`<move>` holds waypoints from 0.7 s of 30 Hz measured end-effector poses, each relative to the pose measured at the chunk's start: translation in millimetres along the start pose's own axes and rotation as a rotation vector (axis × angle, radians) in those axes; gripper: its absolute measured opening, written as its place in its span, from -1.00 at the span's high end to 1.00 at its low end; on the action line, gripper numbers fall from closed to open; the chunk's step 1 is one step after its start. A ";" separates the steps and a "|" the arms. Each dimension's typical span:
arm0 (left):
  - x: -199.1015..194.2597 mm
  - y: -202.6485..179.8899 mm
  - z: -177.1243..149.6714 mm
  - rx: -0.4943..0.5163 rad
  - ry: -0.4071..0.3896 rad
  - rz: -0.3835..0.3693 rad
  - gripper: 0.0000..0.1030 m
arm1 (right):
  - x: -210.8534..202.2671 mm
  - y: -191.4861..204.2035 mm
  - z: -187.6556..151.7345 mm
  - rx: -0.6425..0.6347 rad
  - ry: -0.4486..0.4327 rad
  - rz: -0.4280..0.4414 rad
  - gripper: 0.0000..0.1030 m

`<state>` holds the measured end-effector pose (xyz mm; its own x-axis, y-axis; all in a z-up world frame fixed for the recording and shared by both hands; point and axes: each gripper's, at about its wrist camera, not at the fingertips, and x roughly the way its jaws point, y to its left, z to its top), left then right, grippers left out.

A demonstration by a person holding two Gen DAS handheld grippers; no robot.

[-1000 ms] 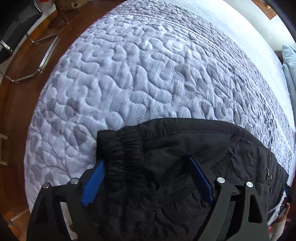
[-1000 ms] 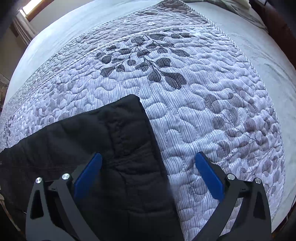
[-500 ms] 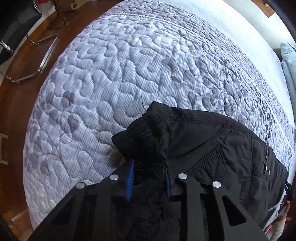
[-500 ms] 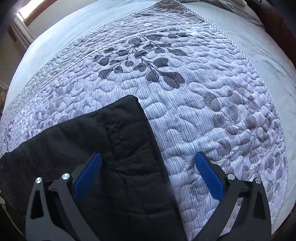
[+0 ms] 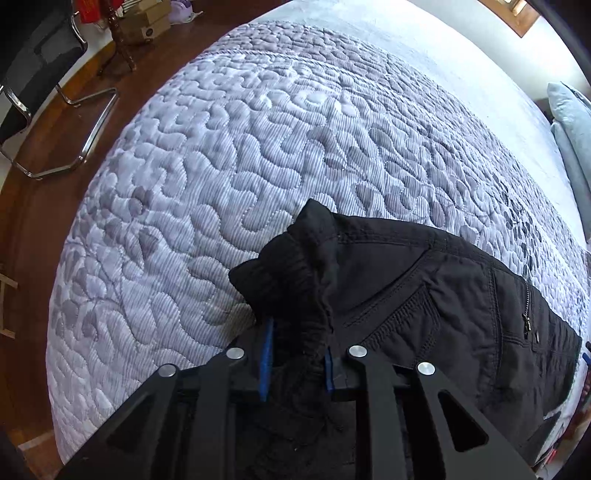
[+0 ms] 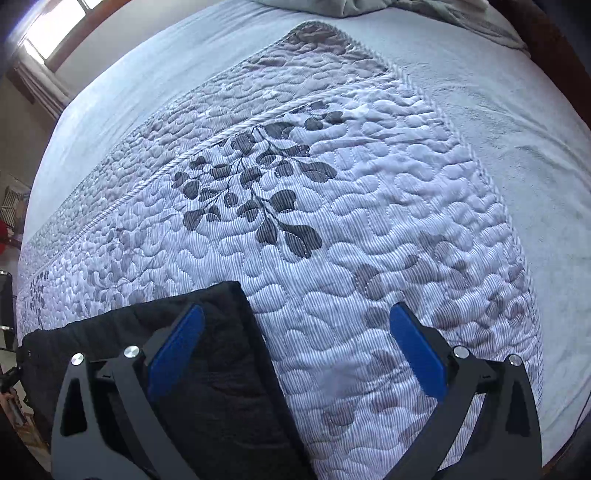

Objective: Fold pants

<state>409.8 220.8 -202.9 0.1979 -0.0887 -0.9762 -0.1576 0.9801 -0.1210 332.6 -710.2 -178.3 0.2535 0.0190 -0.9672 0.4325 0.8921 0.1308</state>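
Black pants (image 5: 424, 295) lie on a quilted grey bedspread (image 5: 258, 147). In the left wrist view my left gripper (image 5: 297, 354) is shut on the bunched elastic waistband corner of the pants, which stands up between the blue pads. A zipped pocket shows at the right. In the right wrist view my right gripper (image 6: 295, 343) is open, straddling the right edge of the pants' leg end (image 6: 207, 350); its left finger (image 6: 177, 343) is over the black cloth and its right finger over the bedspread (image 6: 332, 221).
The bed's left edge drops to a wooden floor (image 5: 44, 155) with a chrome-legged chair (image 5: 48, 92). A pale pillow (image 5: 569, 122) lies at the far right. A plain grey sheet (image 6: 517, 129) and rumpled bedding (image 6: 369, 7) lie beyond the quilt.
My left gripper closed on the waistband corner and gathered it up; the cloth now bunches between the pads. My right gripper stays open and has shifted slightly over the leg end.
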 end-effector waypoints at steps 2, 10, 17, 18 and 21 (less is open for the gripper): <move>-1.7 4.7 -3.9 -0.005 0.000 -0.002 0.60 | 19.1 10.8 -0.8 -0.046 0.060 0.006 -0.95; -3.9 -1.7 -3.0 0.001 -0.004 0.016 0.60 | 30.9 60.7 -13.8 -0.232 0.019 -0.054 -0.21; -25.4 -10.7 -11.1 0.032 -0.076 0.040 0.60 | -15.9 99.9 -26.6 -0.455 -0.089 -0.219 0.64; -32.5 -11.7 -14.2 0.037 -0.099 0.035 0.60 | -33.2 100.8 -30.0 -0.451 -0.138 -0.206 0.67; -51.8 -13.9 -24.5 0.049 -0.155 0.013 0.61 | -81.2 97.1 -35.8 -0.411 -0.259 -0.141 0.74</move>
<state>378.0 207.3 -155.0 0.3438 -0.0509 -0.9377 -0.1146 0.9888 -0.0957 323.1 -609.0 -94.9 0.4464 -0.1807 -0.8764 0.1144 0.9829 -0.1443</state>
